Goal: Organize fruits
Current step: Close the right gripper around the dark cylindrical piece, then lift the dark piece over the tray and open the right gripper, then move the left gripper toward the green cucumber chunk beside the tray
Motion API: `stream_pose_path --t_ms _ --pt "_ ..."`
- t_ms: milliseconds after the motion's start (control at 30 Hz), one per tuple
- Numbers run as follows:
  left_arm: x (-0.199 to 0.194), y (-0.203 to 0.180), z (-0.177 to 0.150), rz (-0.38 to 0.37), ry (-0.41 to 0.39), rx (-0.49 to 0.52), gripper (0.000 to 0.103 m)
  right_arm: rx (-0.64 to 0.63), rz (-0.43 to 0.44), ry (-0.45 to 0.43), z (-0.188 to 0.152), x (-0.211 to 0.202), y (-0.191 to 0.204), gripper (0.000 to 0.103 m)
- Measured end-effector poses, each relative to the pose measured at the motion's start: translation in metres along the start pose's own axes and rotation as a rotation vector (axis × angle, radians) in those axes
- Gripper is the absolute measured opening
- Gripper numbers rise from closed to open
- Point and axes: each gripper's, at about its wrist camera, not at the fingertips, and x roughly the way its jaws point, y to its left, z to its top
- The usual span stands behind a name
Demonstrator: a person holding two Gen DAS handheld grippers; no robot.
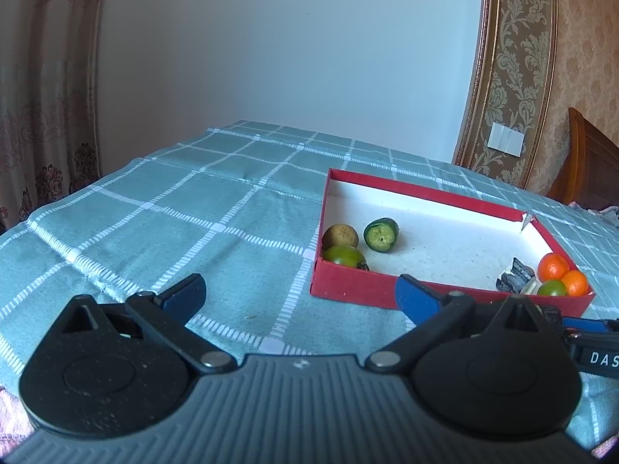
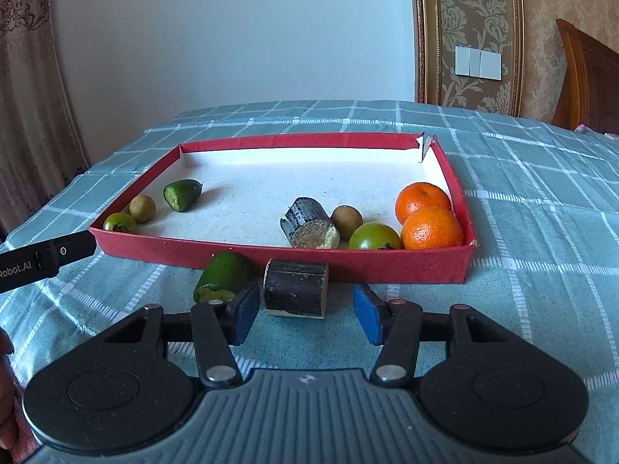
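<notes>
While tilted down at the tablecloth, right gripper fingers unclenched around dark sugarcane piece, left gripper spread wide.

This looks like a room in a home, most likely a bedroom. On the far right of the right wrist view stands a carved brown wooden headboard, the kind at the top of a bed. The wall beside it has tan wallpaper with a leafy pattern, and a gold picture-like frame strip runs up it. A white light switch sits on that wall. On the left side hangs a curtain with flowers on it. In the middle is a flat top covered by a soft green cloth with white check lines, like a tablecloth at home.
</notes>
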Motion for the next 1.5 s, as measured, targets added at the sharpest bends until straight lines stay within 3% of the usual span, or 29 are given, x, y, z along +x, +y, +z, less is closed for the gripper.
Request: stream_pose_path --t_ms 100,367,667,1000,1167,1267,1400,1500 --pt "0.0 0.0 0.0 -0.002 0.0 -0.002 0.103 -0.005 0.028 0.0 -0.001 0.001 0.001 0.033" --pt "0.0 0.001 0.0 -0.008 -0.001 -0.007 0.103 0.028 0.059 -0.084 0.001 -0.025 -0.006 0.032" --pt "0.0 0.001 0.0 -0.006 0.0 -0.005 0.103 0.079 0.024 -0.201 0.028 -0.048 -0.033 0.032" --pt "0.0 0.001 0.0 -0.005 0.003 -0.007 0.103 0.115 0.002 -0.178 0.042 -0.014 -0.051 0.033" --pt "0.0 0.001 0.0 -0.004 0.003 -0.01 0.103 0.168 0.045 -0.162 0.045 0.0 -0.061 0.033" --pt "0.0 0.001 0.0 -0.006 0.003 -0.012 0.103 0.192 0.036 -0.18 0.042 -0.005 -0.066 0.043" --pt "0.0 0.001 0.0 -0.008 0.0 -0.012 0.103 0.198 0.034 -0.235 0.025 -0.028 -0.072 0.045" --pt "-0.001 0.001 0.0 -0.008 -0.004 -0.013 0.103 0.253 0.043 -0.267 0.007 -0.043 -0.083 0.053"
